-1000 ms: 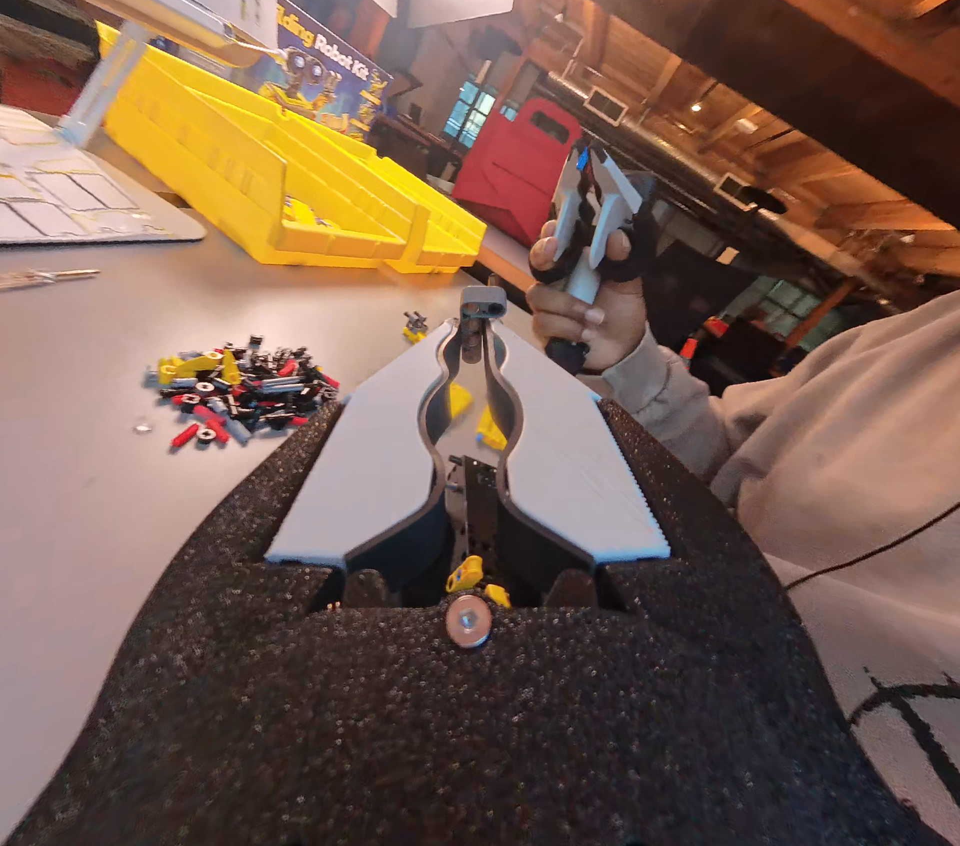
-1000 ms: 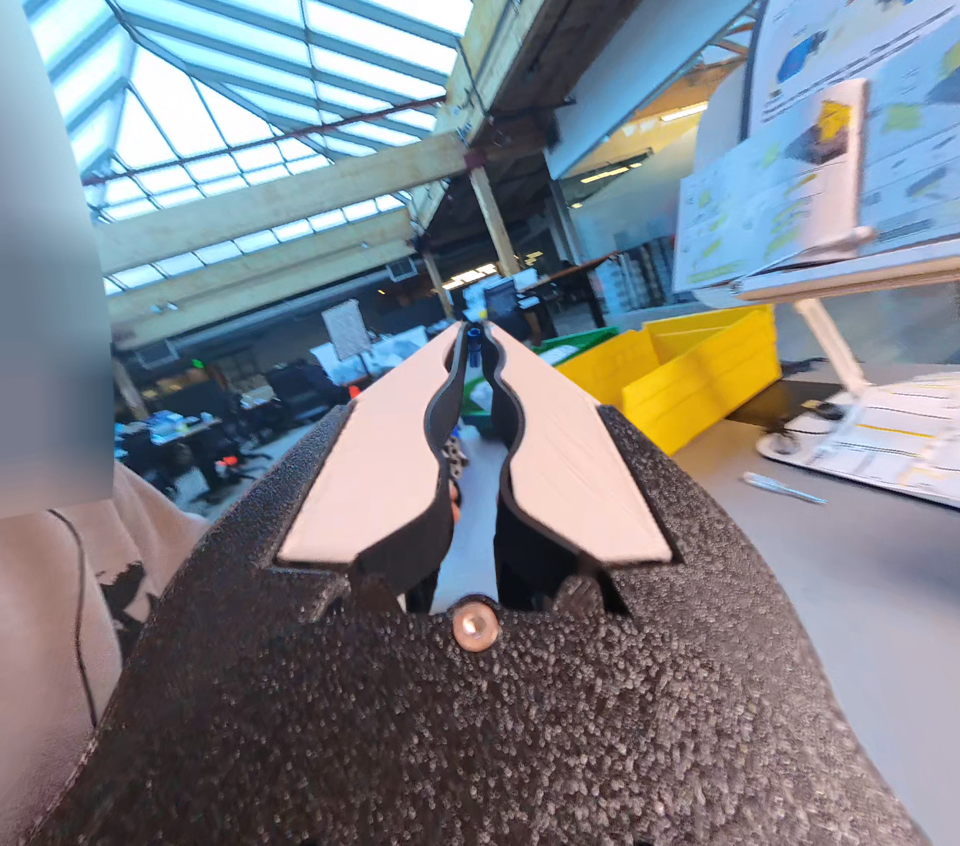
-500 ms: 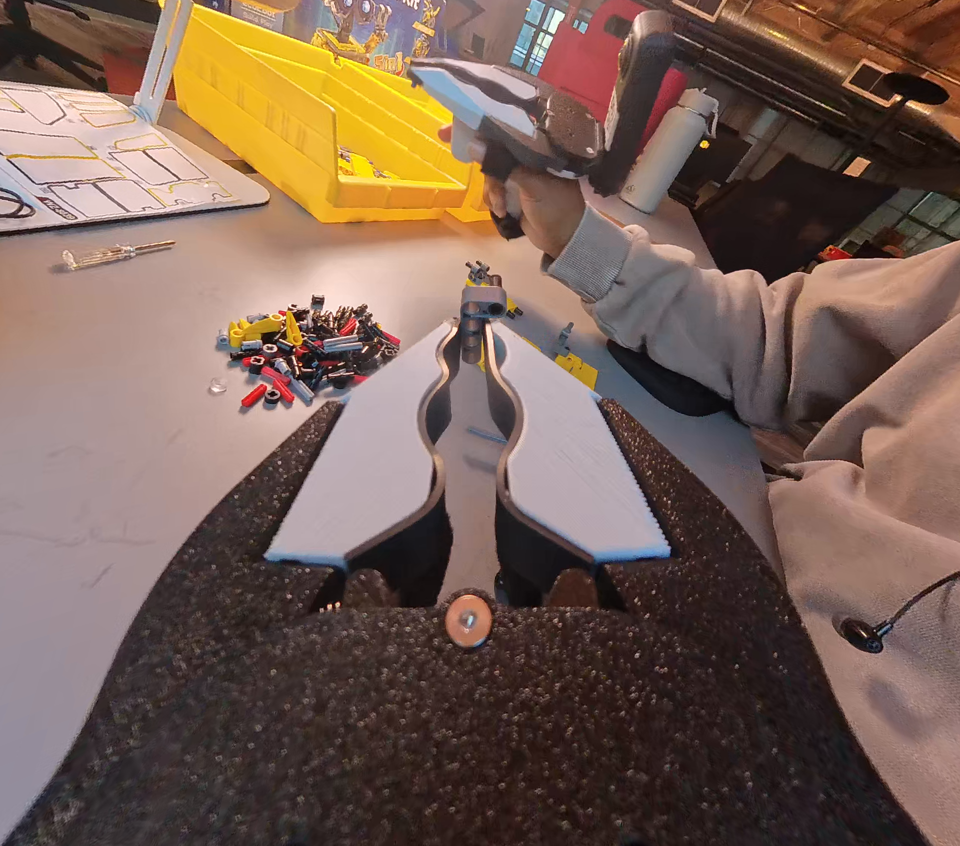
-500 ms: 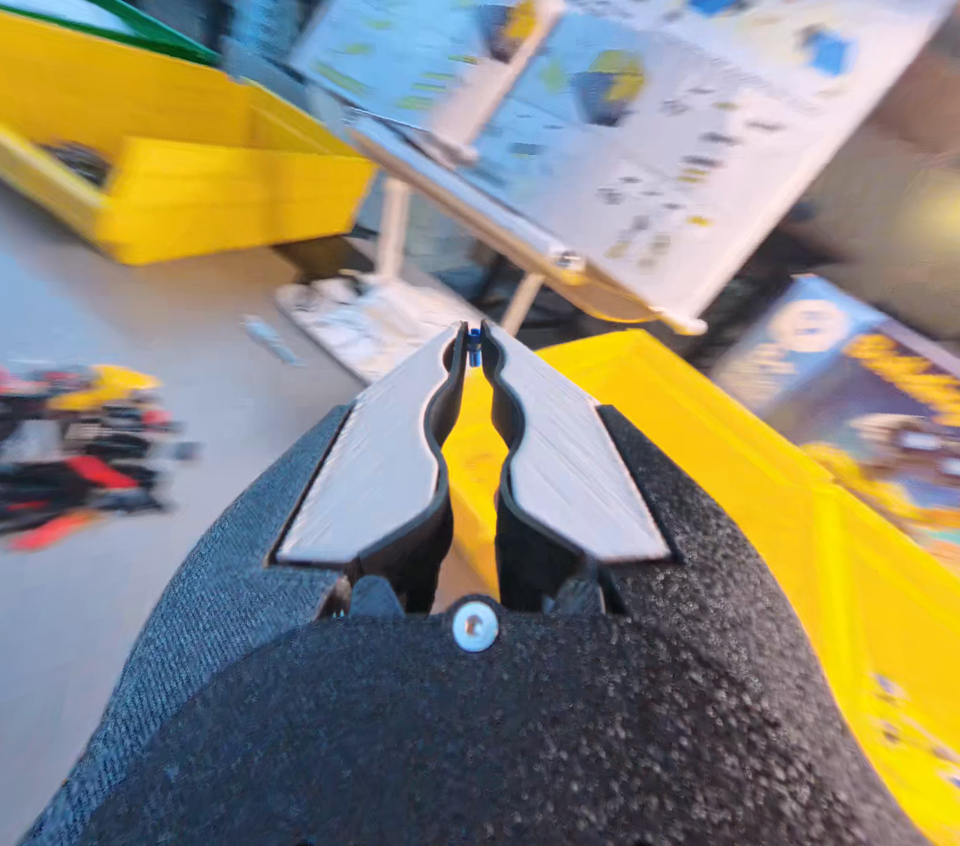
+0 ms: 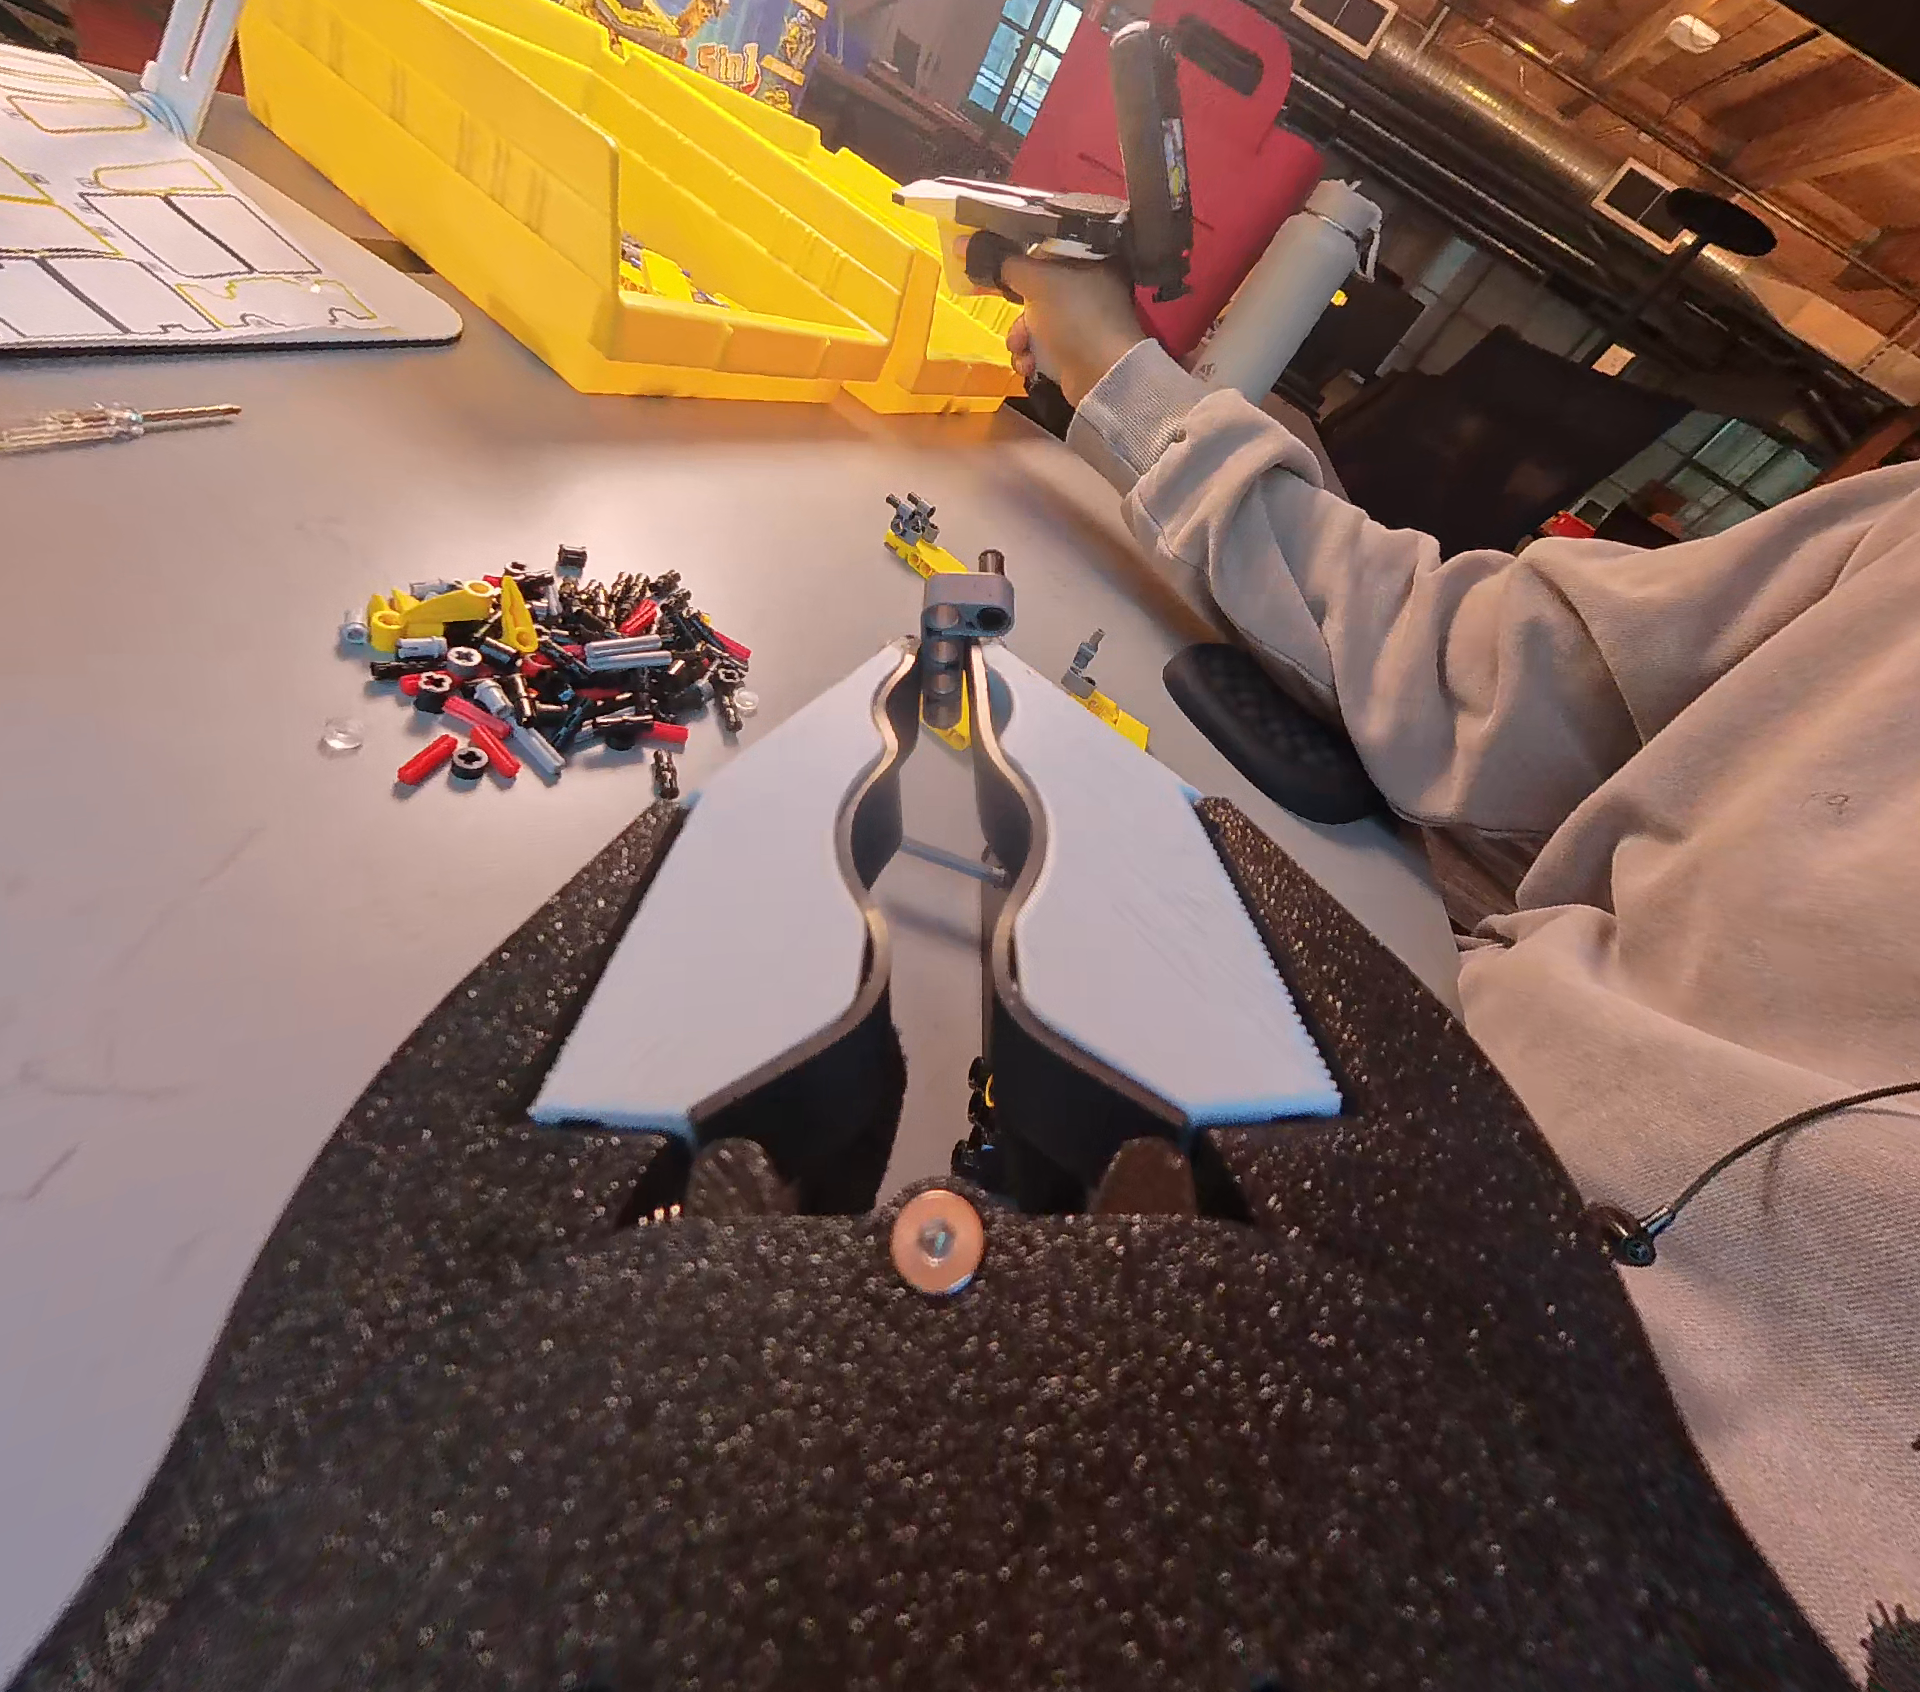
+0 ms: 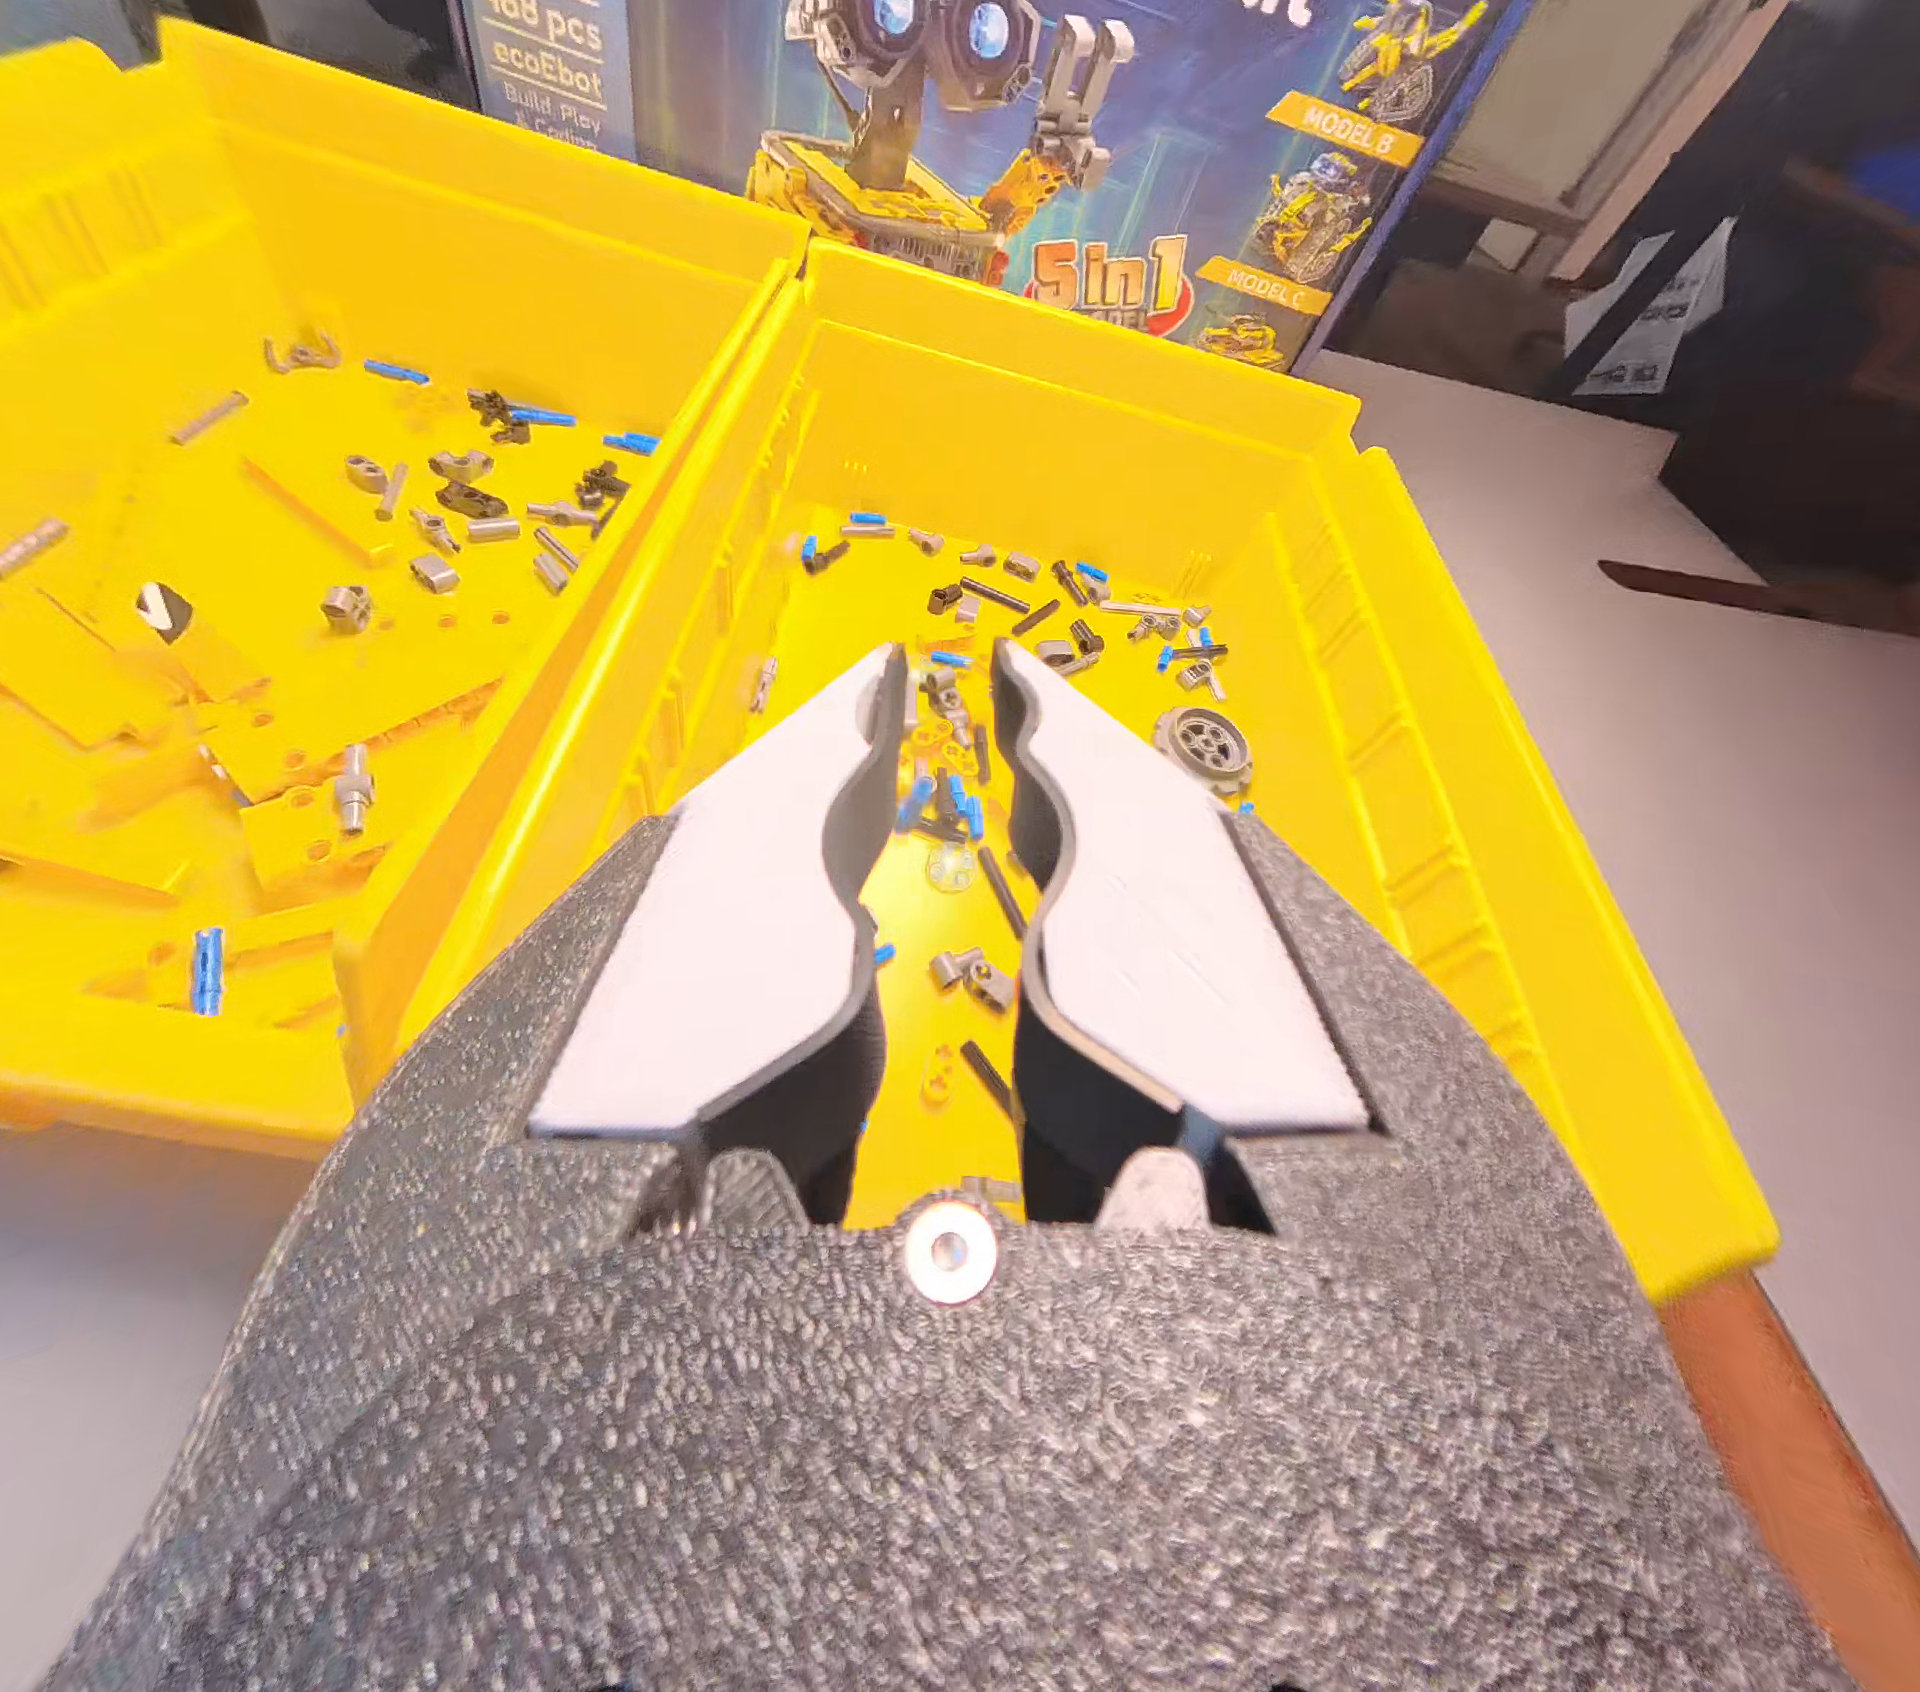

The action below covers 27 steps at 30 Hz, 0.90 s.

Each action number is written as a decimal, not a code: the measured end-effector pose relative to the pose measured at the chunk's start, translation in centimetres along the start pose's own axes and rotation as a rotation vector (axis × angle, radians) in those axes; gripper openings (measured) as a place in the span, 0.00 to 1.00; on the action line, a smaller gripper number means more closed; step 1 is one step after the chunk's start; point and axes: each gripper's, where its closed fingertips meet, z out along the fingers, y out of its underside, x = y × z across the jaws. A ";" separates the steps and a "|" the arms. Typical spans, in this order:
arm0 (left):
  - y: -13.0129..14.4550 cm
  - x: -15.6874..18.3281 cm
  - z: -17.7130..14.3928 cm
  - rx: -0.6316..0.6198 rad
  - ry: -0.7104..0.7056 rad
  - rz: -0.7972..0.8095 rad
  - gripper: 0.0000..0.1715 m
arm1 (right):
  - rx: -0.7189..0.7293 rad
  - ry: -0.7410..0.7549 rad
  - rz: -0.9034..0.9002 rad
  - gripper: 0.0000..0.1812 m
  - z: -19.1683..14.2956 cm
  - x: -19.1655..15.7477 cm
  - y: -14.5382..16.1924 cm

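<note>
Right gripper (image 6: 943, 655) swung over yellow bin (image 6: 1455, 811) of small parts (image 6: 1081, 603), parted.

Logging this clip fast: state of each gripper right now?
Left gripper: shut on a grey L-shaped building beam, held above the table.
Right gripper: jaws open, empty, over the right yellow bin of small parts.

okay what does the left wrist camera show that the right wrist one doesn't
Only the left wrist view shows the left gripper shut on a grey L-shaped beam, a pile of small pins on the grey table, and a screwdriver. Only the right wrist view shows inside the bins, with the open right gripper above loose parts. Both show the yellow bins and the kit box.
</note>
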 end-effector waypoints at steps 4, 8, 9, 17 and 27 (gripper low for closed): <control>0.0 0.4 -0.1 -0.005 0.013 0.019 0.04 | 0.123 -0.051 0.128 0.24 -1.3 0.3 -2.6; 0.1 0.7 0.1 -0.016 -0.001 0.074 0.04 | 0.386 -0.317 0.062 0.23 -6.2 -5.9 -9.5; 0.1 0.8 0.1 -0.018 -0.003 0.090 0.04 | 0.439 -0.441 0.021 0.22 -8.1 -9.1 -11.1; -0.9 1.6 -0.2 0.021 -0.037 0.244 0.04 | 0.298 -1.799 0.021 0.19 -29.6 -35.0 -9.6; -1.0 3.0 -0.2 0.020 -0.001 0.292 0.04 | 0.296 -1.859 -0.098 0.06 -33.6 -40.8 -3.6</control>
